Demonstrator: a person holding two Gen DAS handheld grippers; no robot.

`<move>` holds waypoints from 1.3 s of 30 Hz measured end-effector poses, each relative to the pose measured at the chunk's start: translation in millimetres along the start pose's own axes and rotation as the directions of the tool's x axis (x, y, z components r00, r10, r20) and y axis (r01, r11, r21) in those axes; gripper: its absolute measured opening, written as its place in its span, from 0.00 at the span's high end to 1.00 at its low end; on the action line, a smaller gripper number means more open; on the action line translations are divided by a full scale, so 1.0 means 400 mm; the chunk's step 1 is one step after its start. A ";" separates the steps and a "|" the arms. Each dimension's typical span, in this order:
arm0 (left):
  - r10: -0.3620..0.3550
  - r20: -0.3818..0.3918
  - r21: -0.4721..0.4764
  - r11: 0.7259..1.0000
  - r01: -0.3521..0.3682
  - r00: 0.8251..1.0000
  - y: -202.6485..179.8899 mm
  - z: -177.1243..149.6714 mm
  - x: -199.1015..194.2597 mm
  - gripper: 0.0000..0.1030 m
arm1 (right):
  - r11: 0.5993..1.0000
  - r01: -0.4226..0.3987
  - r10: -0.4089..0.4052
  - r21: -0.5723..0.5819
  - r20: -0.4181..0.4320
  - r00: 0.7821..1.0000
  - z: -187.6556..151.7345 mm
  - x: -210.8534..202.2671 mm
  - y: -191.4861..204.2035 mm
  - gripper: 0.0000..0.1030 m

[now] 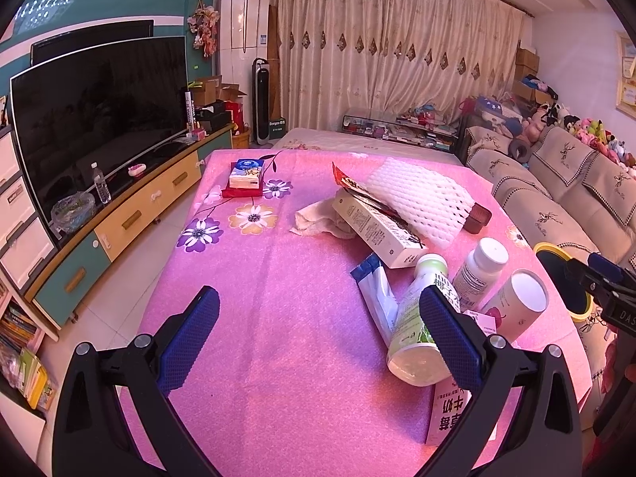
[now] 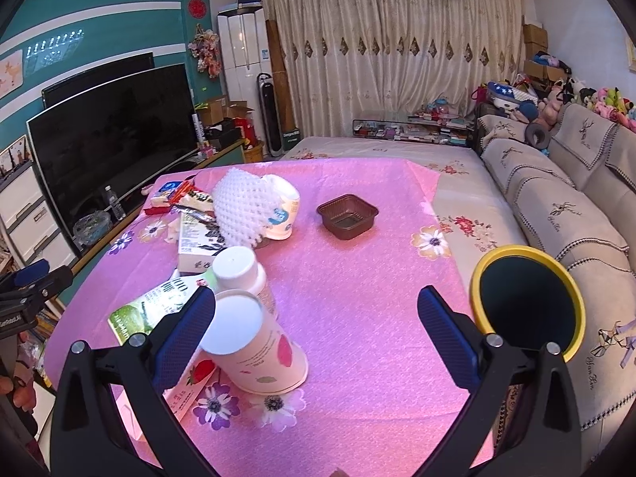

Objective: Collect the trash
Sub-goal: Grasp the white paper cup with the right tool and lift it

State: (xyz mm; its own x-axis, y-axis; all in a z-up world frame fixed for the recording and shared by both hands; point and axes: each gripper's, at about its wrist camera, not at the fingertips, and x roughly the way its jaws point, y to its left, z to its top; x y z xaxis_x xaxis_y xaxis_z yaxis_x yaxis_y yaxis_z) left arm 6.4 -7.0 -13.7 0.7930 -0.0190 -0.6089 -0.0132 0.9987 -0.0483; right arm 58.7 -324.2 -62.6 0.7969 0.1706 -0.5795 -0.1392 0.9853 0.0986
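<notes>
A pink flowered cloth (image 2: 357,298) covers the table, and the trash lies on it. The left gripper (image 1: 318,338) hangs over the near part of the cloth with its two blue fingers wide apart and nothing between them. Its right finger sits in front of a green and white bottle (image 1: 413,318) that lies on its side, but I cannot tell if they touch. Just beside that bottle lie a blue and white wrapper (image 1: 375,294), a white pill bottle (image 1: 479,268) and a paper tube (image 1: 516,302) with a white end. Behind the bottle a long white box (image 1: 377,232) rests on a crumpled tissue (image 1: 318,218), with a red wrapper (image 1: 357,190) and a white foam net (image 1: 417,202) on top. A milk carton (image 1: 449,413) pokes out under the left gripper's right finger. The right gripper (image 2: 316,314) is open too — fingers spread, holding nothing — and the paper tube lies tipped over by its left finger. A brown plastic tray (image 2: 347,216) sits alone on the cloth, well apart from the pile. The bin (image 2: 526,298), dark inside with a yellow rim, stands just off the cloth's right edge, near the right gripper's right finger. Far behind the pile, a tissue pack (image 1: 246,175) sits at the far left of the cloth.
</notes>
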 end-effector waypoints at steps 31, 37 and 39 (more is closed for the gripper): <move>-0.026 -0.039 0.002 1.000 0.027 0.999 -0.006 -0.003 0.068 0.04 | 0.976 -0.196 0.182 -0.094 -0.140 0.973 -0.056 0.091 0.083 0.44; -0.035 -0.030 0.009 0.999 0.035 0.999 -0.017 0.000 0.065 0.04 | 0.967 -0.253 0.250 -0.036 -0.071 0.966 -0.013 0.002 0.009 0.44; -0.041 -0.027 0.012 0.999 0.041 0.999 -0.023 0.000 0.063 0.04 | 0.976 -0.216 0.215 -0.009 -0.032 0.976 0.007 -0.018 -0.040 0.44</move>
State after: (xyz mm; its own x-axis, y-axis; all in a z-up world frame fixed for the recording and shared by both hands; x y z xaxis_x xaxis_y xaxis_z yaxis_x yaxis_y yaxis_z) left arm 26.5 -16.8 -28.5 0.7760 -0.0611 -0.6278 0.0271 0.9976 -0.0636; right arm 56.8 -341.1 -57.8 0.7290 0.3784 -0.5704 -0.3129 0.9254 0.2140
